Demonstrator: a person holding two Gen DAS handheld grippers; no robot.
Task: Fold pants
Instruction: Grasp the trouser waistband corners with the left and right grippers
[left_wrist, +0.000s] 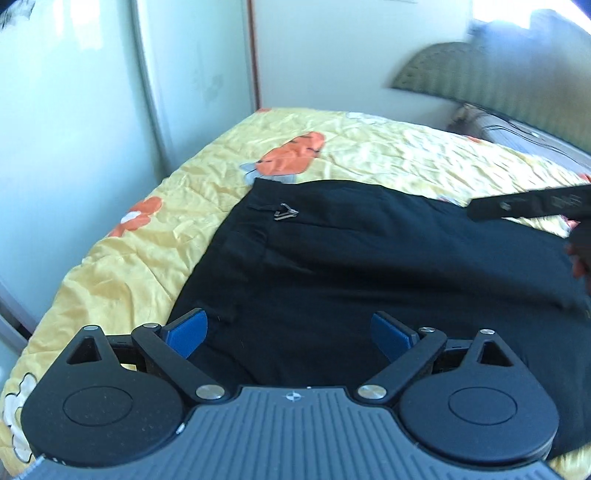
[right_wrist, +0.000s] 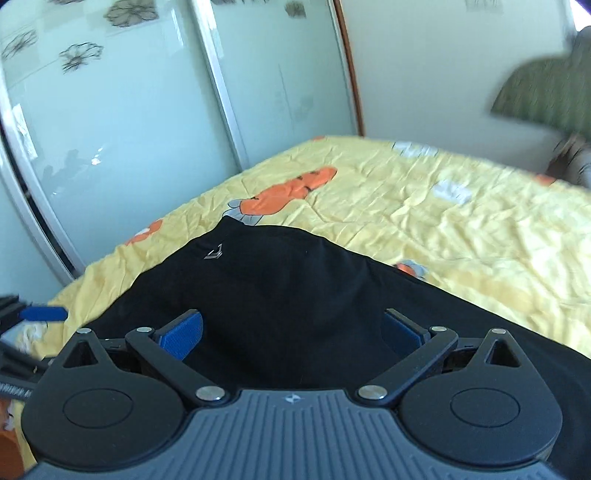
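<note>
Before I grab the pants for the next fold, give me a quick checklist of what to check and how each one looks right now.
1. Left claw open: ok, blue fingers spread wide, nothing between them.
2. Right claw open: ok, fingers apart, nothing gripped.
3. Pants lying on the bedspread: ok, dark cloth spread out with a few soft wrinkles.
4. Waistband end found: ok, the metal clasp shows at the far left corner.
5. Leg ends located: cannot tell, the cloth runs out of both views.
6. Claws over the cloth: ok, both hover above the near part; contact cannot be judged.
</note>
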